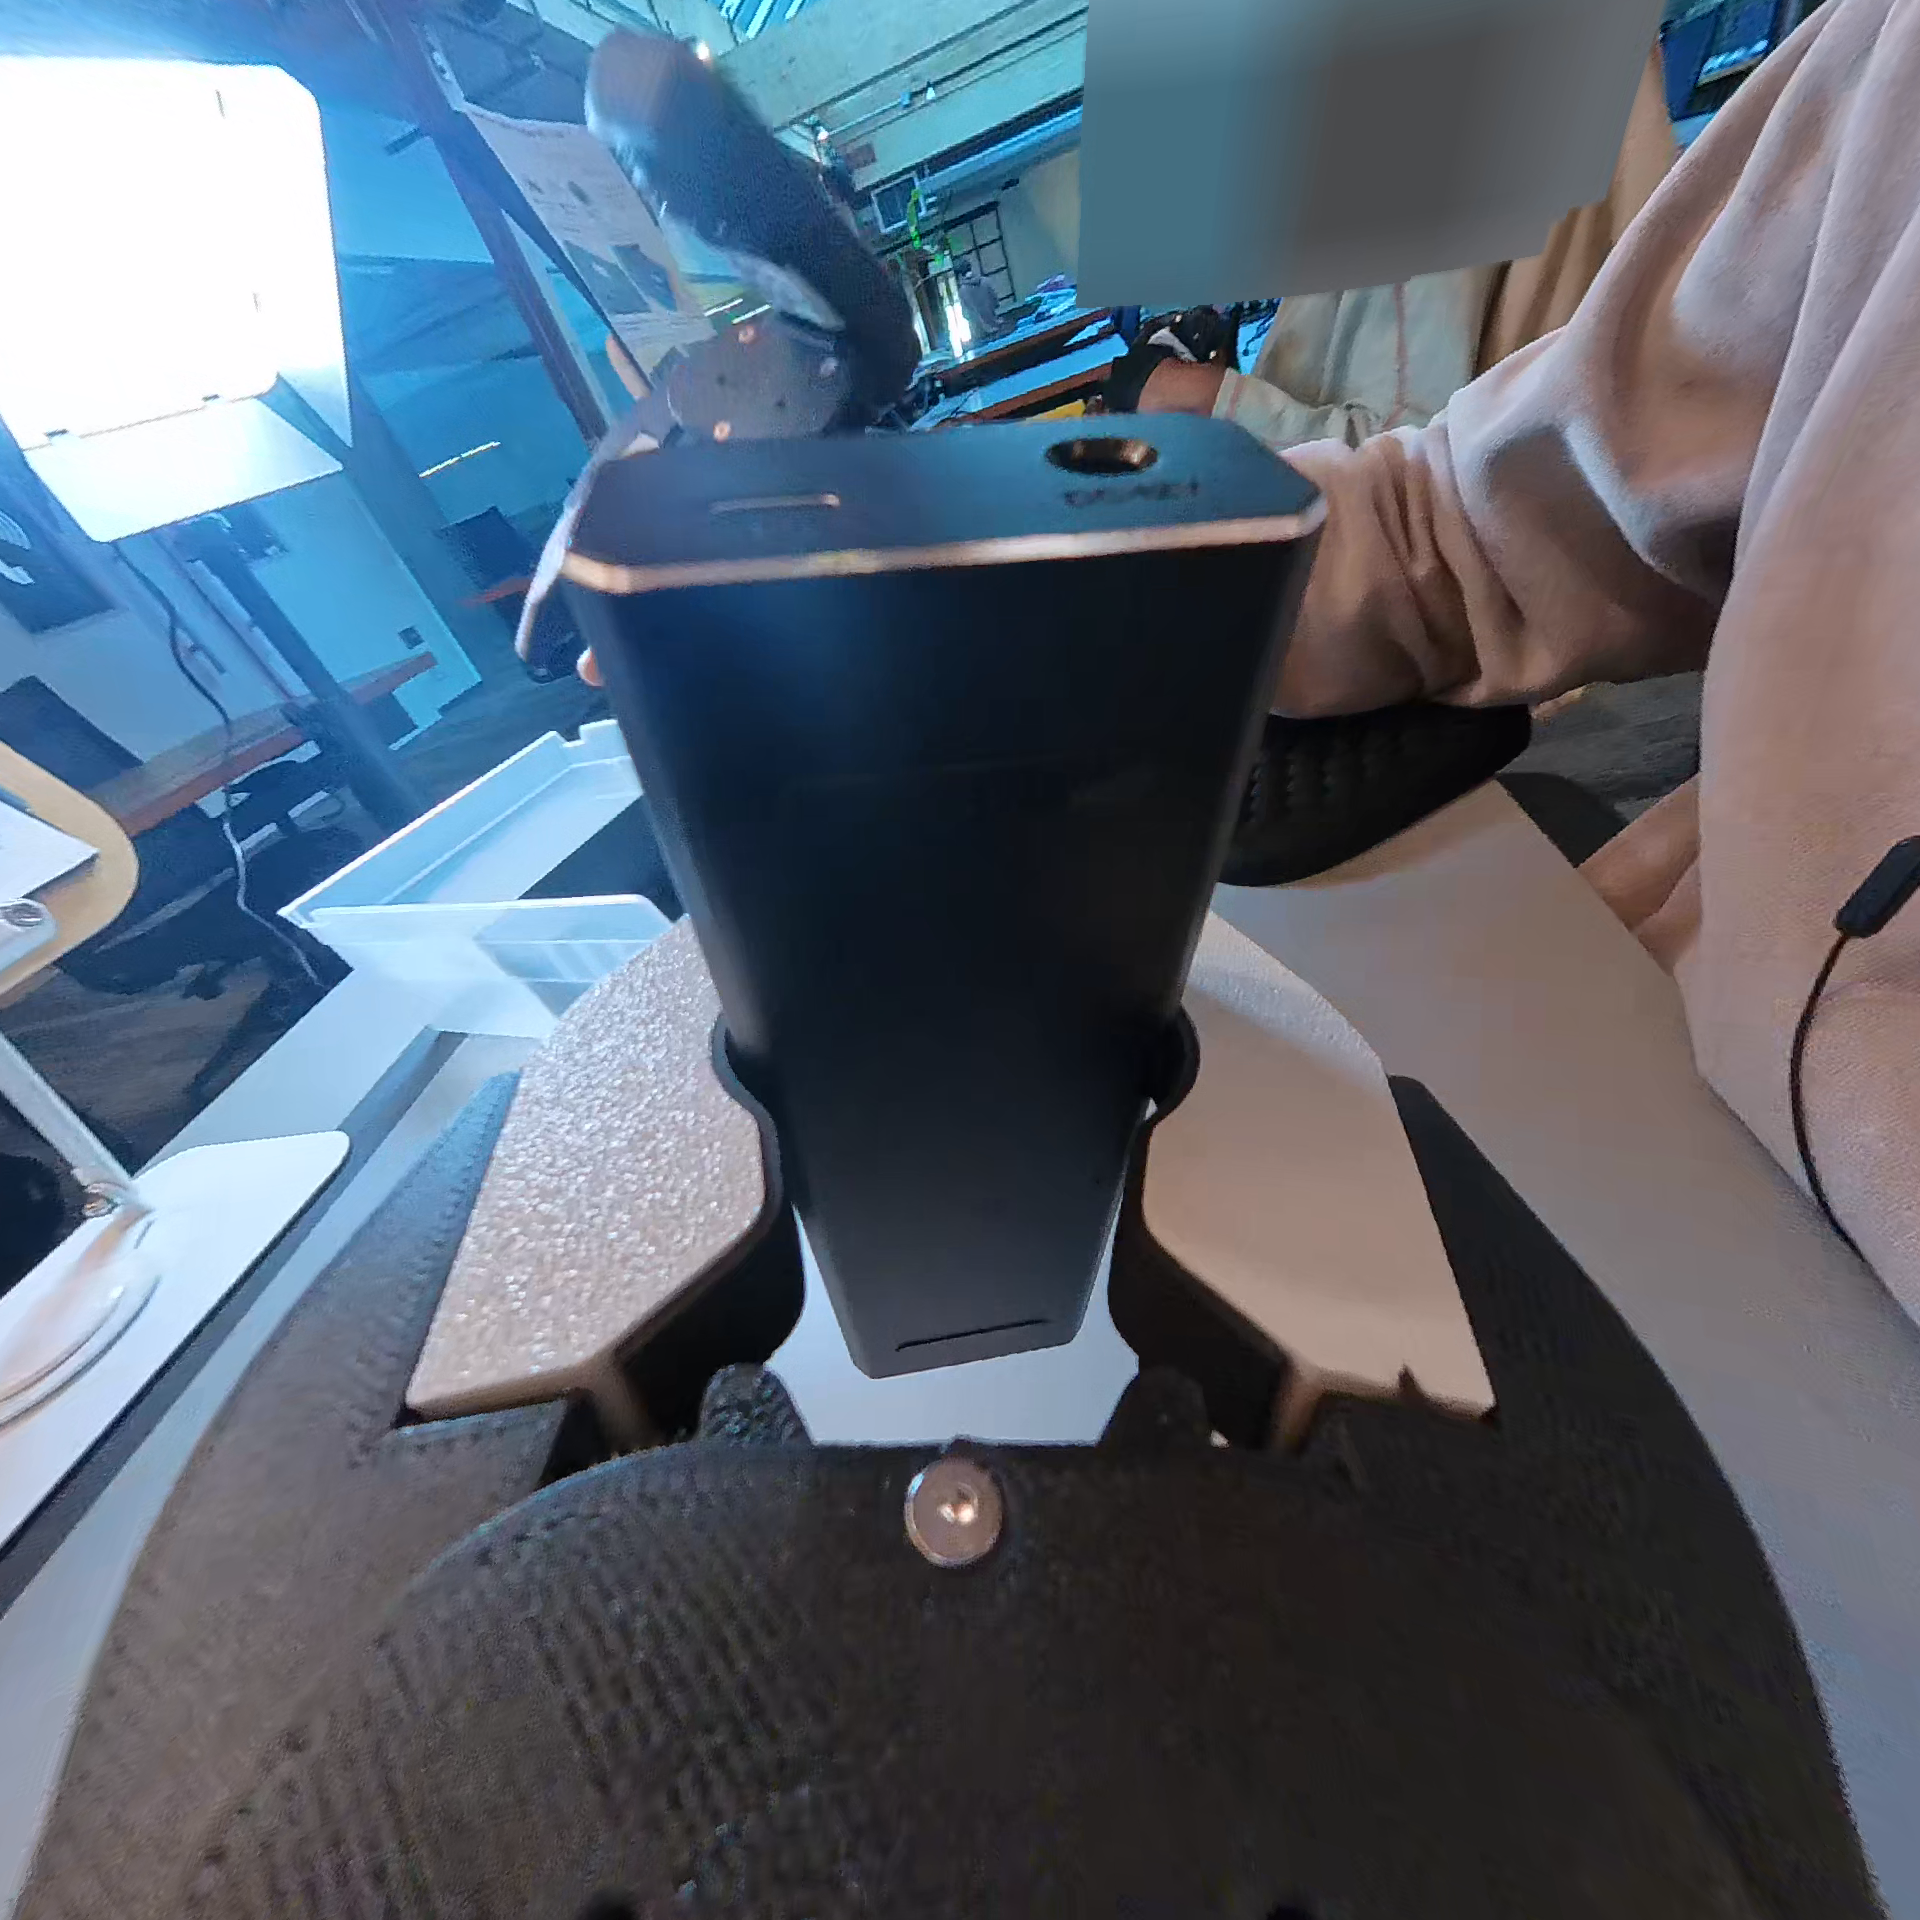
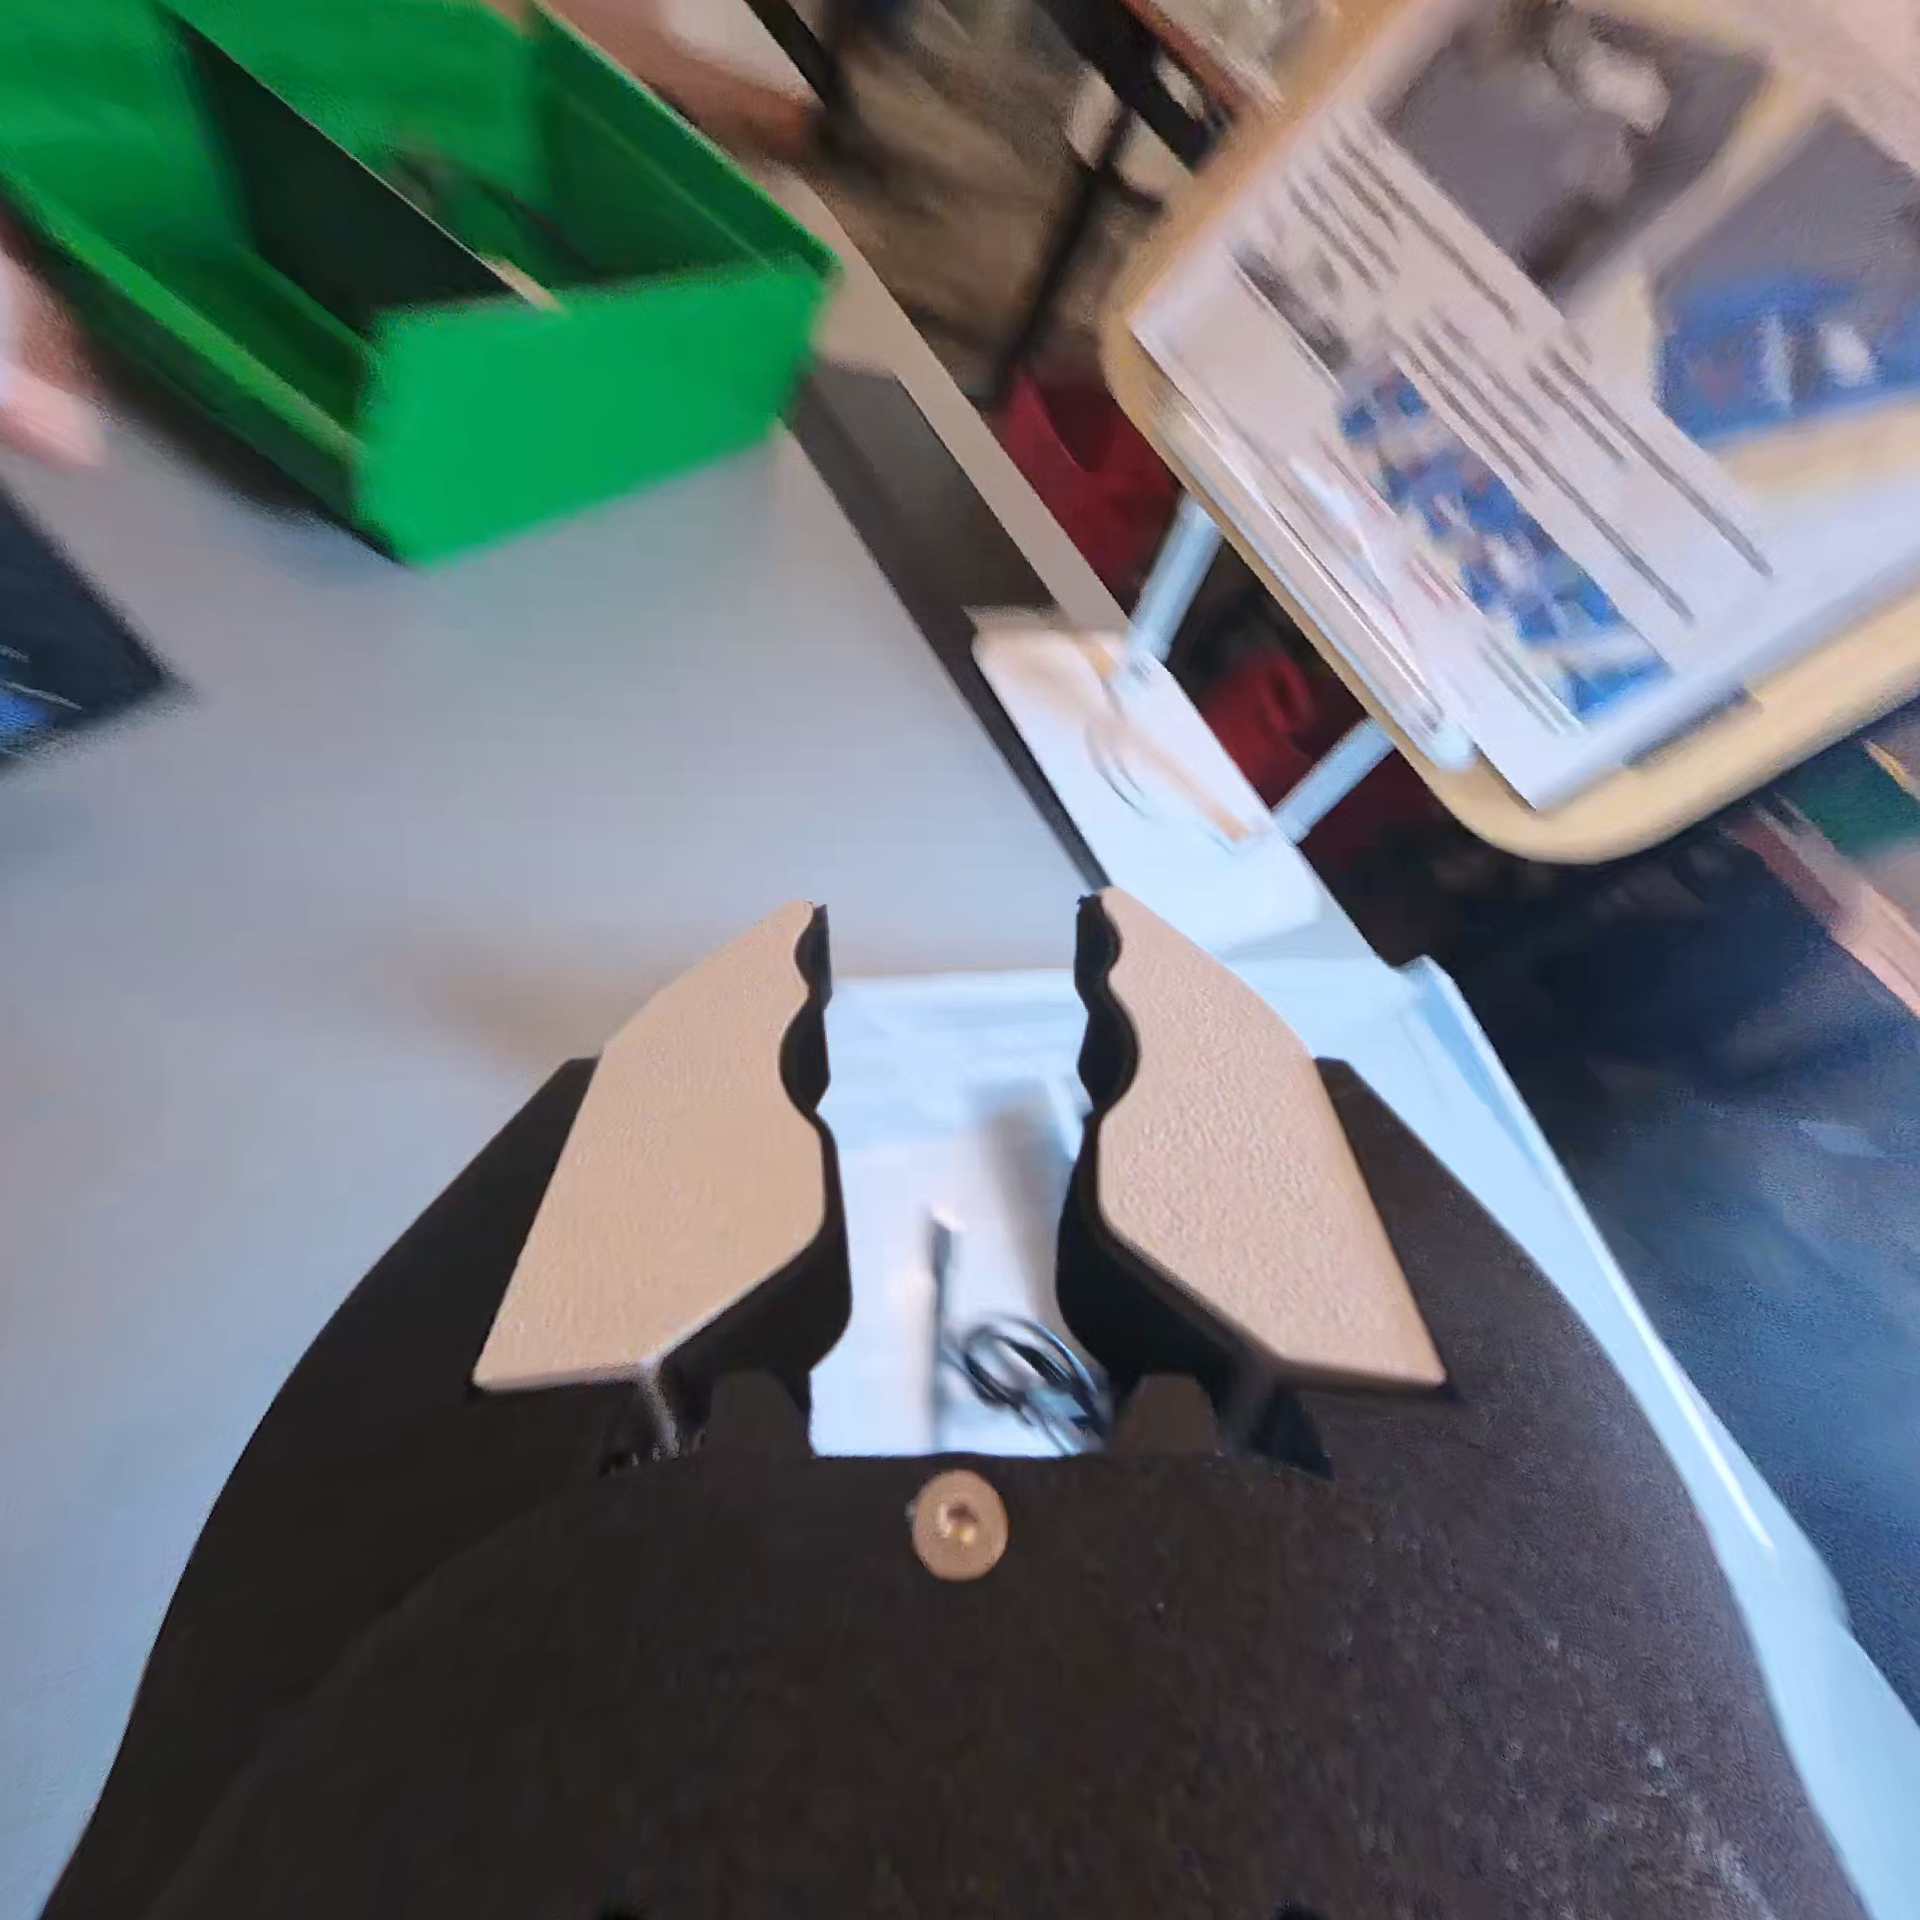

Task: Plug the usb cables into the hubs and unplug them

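Black and matte, hub (image 1: pixel 935 883) clamped upright between the beige pads (image 1: pixel 603 1174) of the left tool (image 1: pixel 951 1049), gripped at its lower part, lifted clear of the grey desk (image 1: pixel 1558 1039). Far end face turned to the camera, with a narrow slot (image 1: pixel 774 502) and a round socket (image 1: pixel 1101 457) in it; another slot on the near end, close to the tool's body. Behind the hub, the other tool (image 1: pixel 748 281), dark and blurred, held up by a person in a pale pink sleeve (image 1: pixel 1558 499). Off to the left, a clear tray (image 1: pixel 468 894) on the desk and a bright lamp panel (image 1: pixel 156 249) above. Thin black cord (image 1: pixel 1818 1039) hanging along the sleeve at right. Right tool (image 2: pixel 951 925) spread apart, gripping nothing, hovering over a white tray (image 2: pixel 935 1039) near the desk edge. Between its pads (image 2: pixel 686 1143), inside the tray, a coiled black cable (image 2: pixel 1029 1371) with a pale plug (image 2: pixel 940 1242) pointing away from the camera; not touching either pad as far as visible. Green bin (image 2: pixel 582 416) farther back on the desk, blurred. Beyond the edge, a printed sheet (image 2: pixel 1507 416) on a tan board, propped on a white stand (image 2: pixel 1143 727). Whole right view smeared by motion blur, so fine detail of the cable hard to make out.
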A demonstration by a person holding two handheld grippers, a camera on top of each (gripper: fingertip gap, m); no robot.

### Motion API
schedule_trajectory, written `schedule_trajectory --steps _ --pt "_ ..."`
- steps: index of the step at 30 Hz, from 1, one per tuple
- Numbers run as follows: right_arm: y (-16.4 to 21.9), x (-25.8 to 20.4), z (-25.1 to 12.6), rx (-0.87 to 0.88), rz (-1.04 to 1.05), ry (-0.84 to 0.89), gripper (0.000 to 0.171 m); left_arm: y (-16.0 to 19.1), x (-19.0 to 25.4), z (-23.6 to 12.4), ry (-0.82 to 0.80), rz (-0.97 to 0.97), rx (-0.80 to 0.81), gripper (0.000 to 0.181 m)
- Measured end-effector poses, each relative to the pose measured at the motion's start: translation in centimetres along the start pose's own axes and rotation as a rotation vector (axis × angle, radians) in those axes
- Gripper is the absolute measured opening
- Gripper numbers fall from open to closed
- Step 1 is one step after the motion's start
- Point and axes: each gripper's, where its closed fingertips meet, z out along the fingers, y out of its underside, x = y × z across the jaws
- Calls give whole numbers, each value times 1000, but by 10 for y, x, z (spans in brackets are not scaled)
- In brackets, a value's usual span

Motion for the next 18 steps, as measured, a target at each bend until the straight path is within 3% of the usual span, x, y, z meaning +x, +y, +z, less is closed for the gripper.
schedule_trajectory --steps 5,9,13,18 --pt "-40 -115 4 125 -40 -423 55 -26 6 -2 37 -83 157 73" --pt "-56 -190 19 180 -62 -623 65 -38 4 -6 16 -98 238 74" --pt "-67 -229 40 204 -67 -668 66 -41 10 -1 21 -62 269 74" --pt "-67 -229 44 200 -114 -651 61 -39 11 -1 7 -33 244 74"
